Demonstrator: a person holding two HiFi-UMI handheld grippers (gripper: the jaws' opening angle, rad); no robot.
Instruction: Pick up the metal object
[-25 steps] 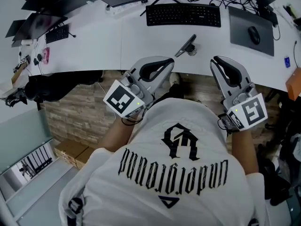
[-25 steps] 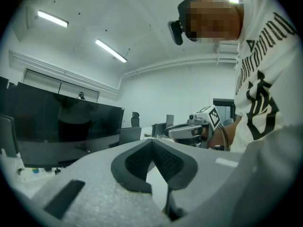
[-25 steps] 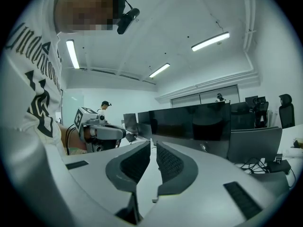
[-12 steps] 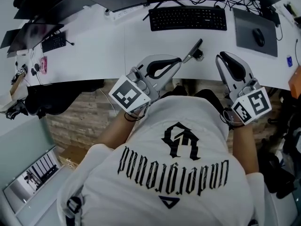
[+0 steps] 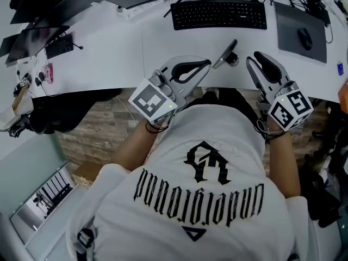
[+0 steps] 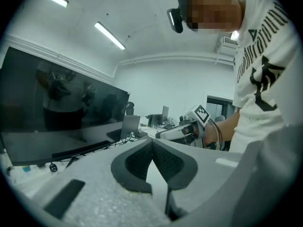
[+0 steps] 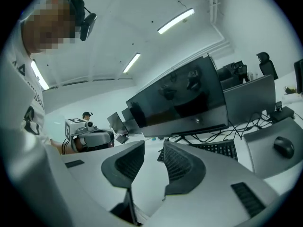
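White desk (image 5: 109, 53): metal object (image 5: 226, 54) near keyboard (image 5: 219, 14); left claw (image 5: 209, 63) together, right claw (image 5: 255, 57) just opening, empty

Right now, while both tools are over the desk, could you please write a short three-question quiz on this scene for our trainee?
1. True or false: the left tool grips the metal piece.
2. Which tool's jaws stand apart? A) left B) right
3. Fill in: the mouse rests on a grey ____ to the right of the keyboard.
Key:
1. False. It is shut and empty, and the piece sits on the desk.
2. B. The right tool has just been opening, with nothing between its jaws.
3. mat
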